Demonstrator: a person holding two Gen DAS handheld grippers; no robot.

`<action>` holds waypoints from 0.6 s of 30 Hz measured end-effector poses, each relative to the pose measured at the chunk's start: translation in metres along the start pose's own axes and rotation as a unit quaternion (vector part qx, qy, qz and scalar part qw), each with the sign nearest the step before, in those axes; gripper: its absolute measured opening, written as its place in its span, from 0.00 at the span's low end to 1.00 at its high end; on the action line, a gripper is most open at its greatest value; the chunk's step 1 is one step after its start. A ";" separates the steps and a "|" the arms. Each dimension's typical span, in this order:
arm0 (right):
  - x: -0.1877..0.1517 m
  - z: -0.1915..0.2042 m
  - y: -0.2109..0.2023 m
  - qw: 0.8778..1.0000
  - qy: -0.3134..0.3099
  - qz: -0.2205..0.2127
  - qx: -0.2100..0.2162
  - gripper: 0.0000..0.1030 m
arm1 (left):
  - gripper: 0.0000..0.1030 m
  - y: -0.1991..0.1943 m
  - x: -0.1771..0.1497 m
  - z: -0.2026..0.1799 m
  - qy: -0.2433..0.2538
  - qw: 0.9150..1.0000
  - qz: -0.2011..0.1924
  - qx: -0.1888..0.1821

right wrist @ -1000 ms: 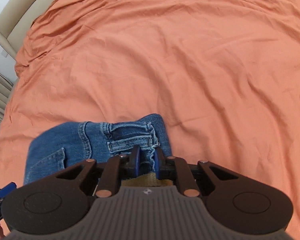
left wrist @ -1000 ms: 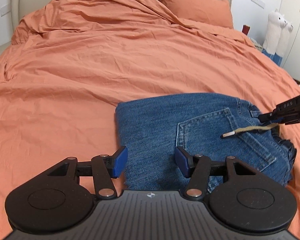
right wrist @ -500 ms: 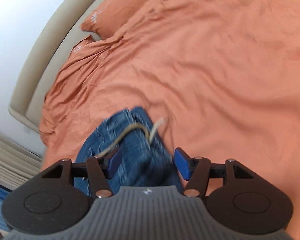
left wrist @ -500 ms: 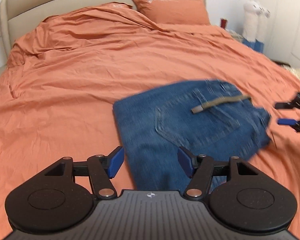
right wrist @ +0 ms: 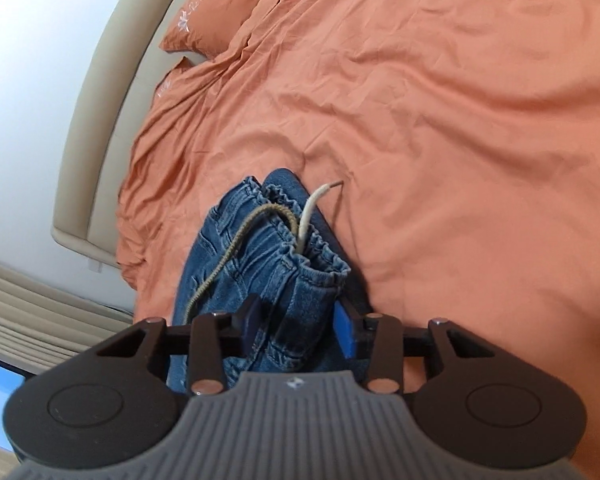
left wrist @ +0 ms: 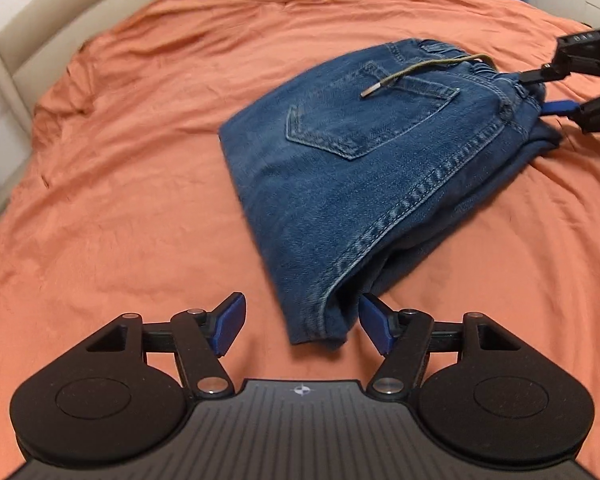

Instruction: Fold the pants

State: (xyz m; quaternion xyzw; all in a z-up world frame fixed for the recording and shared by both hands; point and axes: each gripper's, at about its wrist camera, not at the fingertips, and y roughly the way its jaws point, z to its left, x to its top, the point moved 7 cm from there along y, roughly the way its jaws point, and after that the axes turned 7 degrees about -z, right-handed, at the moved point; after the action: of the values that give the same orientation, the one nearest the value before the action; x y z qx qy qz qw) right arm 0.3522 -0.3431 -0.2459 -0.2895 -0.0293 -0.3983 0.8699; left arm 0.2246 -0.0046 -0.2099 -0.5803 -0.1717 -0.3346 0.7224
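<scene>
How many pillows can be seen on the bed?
1. The pillow lies at the head of the bed, beside the headboard; the left wrist view shows only its edge. Others may be outside the views.

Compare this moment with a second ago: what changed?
The right gripper let go of the waistband, opened, and has been closing again around the folded jeans. The left gripper opened wider at their near corner. The jeans stayed folded on the orange bedspread.
</scene>
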 end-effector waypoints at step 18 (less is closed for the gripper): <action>-0.012 -0.020 -0.006 0.999 -0.005 0.015 -0.051 0.05 | 0.14 0.023 -0.024 0.015 0.041 0.998 0.041 0.026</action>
State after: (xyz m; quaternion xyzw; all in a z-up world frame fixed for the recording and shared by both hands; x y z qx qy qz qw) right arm 0.3362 -0.3488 -0.2628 -0.3359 -0.0086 -0.3844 0.8598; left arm 0.2253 0.0189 -0.2380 -0.5537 -0.1266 -0.3243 0.7564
